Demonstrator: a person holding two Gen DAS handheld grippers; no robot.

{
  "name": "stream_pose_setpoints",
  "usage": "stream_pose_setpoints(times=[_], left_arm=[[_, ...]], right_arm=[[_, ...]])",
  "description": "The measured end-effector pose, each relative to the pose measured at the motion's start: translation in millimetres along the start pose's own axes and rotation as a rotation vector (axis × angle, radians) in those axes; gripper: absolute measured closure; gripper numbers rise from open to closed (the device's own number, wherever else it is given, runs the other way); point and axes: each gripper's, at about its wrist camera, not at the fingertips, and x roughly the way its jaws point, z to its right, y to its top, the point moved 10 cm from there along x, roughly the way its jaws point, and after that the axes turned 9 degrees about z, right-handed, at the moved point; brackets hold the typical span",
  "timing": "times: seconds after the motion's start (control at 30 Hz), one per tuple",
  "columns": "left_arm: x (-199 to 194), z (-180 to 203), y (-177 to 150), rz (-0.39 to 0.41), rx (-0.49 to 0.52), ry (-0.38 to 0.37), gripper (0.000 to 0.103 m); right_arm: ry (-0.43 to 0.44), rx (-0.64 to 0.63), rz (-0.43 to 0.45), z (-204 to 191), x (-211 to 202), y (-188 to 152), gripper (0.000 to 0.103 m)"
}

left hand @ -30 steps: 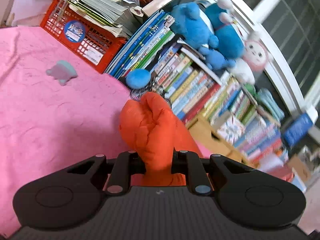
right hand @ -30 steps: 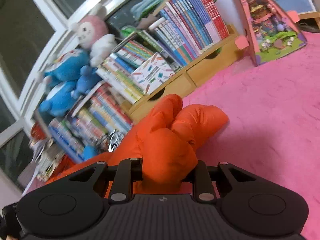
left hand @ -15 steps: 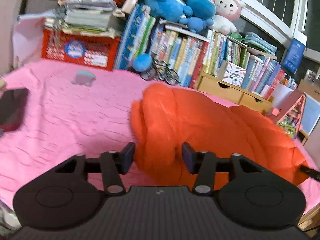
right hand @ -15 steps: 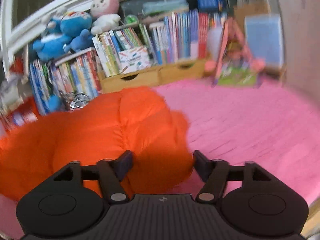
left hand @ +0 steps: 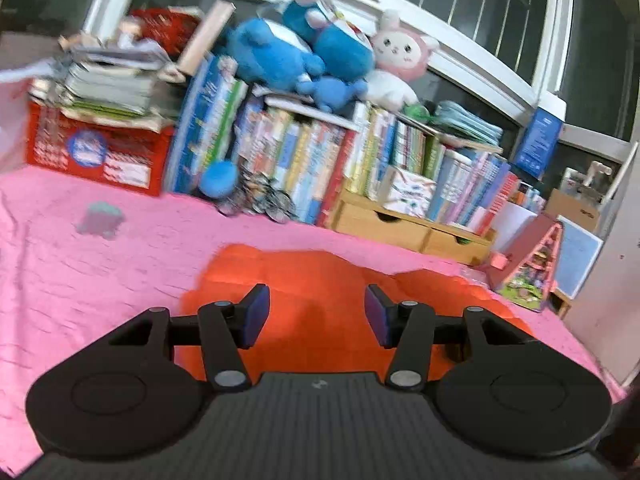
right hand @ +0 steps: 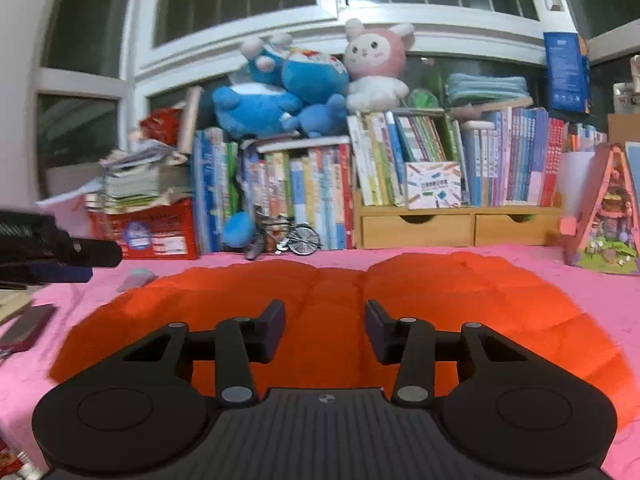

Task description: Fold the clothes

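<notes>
An orange puffy garment [left hand: 312, 276] lies spread on the pink bed cover [left hand: 100, 280]. My left gripper [left hand: 316, 312] hovers over the garment's near part, open, with nothing between its blue pads. In the right wrist view the same garment [right hand: 460, 292] shows as two rounded lobes side by side. My right gripper [right hand: 325, 326] hangs above its middle; its jaws are closing, apart from each other, with no cloth pinched between them. The left gripper's black tip [right hand: 80, 264] reaches in at the left edge of that view.
Behind the cover stand rows of books [right hand: 304, 200], a red crate [left hand: 96, 156], wooden drawers [right hand: 460, 228], plush toys [right hand: 376, 68] and a toy house [right hand: 608, 216]. A small teal toy [left hand: 100, 220], a model bicycle [right hand: 288, 240] and a dark phone [right hand: 24, 328] lie on the cover.
Both grippers were shut on bunched orange cloth; both have let go and opened, rolled level and drawn back. The garment now lies spread on the cover.
</notes>
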Motion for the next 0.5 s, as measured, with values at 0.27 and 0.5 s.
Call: stream_pose_setpoints(times=[0.27, 0.5], left_arm=[[43.2, 22.0, -30.4, -0.168, 0.011, -0.086, 0.052], [65.6, 48.8, -45.0, -0.246, 0.076, -0.135, 0.052]], right_arm=[[-0.173, -0.011, -0.032, -7.0, -2.3, -50.2, 0.061], [-0.222, -0.034, -0.064, -16.8, -7.4, -71.3, 0.061]])
